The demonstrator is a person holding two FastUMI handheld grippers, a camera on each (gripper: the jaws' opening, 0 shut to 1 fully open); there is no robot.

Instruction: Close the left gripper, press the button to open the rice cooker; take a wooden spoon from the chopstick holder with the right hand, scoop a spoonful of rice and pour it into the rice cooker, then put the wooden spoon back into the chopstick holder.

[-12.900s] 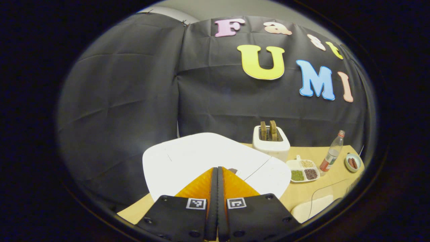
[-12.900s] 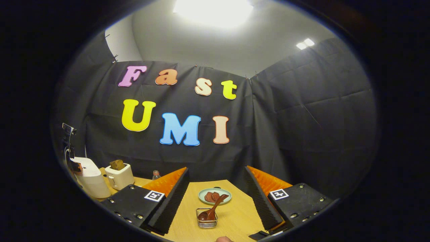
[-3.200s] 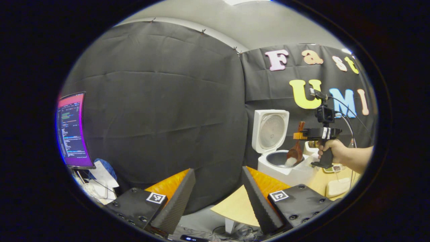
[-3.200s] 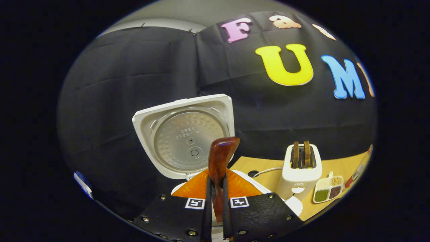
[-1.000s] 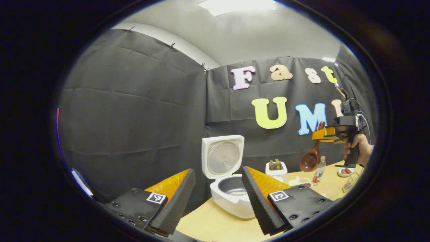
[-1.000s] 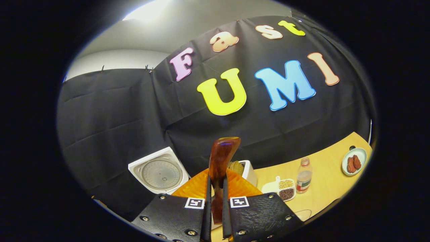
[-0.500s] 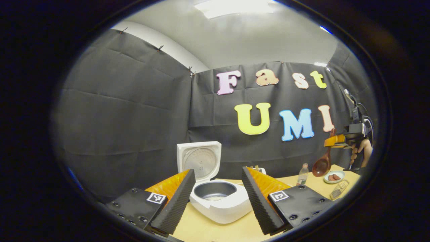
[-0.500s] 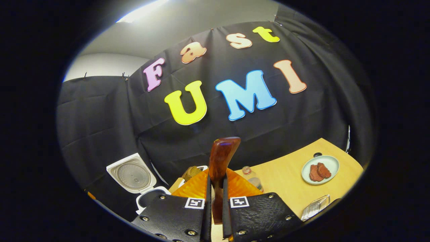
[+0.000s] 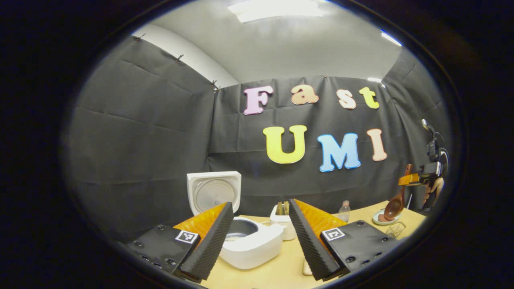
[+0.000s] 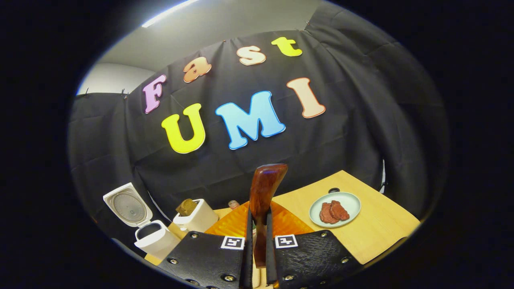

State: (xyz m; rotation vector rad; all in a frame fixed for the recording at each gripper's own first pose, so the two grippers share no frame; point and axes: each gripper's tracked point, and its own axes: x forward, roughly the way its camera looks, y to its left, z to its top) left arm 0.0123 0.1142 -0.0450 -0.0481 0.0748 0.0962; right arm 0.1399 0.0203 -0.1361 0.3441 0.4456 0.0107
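The white rice cooker [image 9: 251,247] stands with its lid [image 9: 214,192] raised, just ahead of my open left gripper [image 9: 261,235], whose jaws hold nothing. In the right gripper view the cooker [image 10: 154,240] is low at the left. My right gripper [image 10: 258,257] is shut on the handle of the brown wooden spoon [image 10: 263,200]. From the left gripper view, the right gripper [image 9: 413,179] hangs at the far right with the spoon [image 9: 395,204] pointing bowl-down above the wire chopstick holder [image 9: 395,229].
A white toaster [image 10: 196,218] with bread stands beside the cooker. A plate with red pieces [image 10: 335,208] lies on the wooden table [image 10: 381,224]. A bottle [image 9: 344,210] stands behind my left gripper's right finger.
My right gripper carried the spoon away from the cooker to the right and down, toward the holder. The left gripper view swung right, so the cooker slid left in it.
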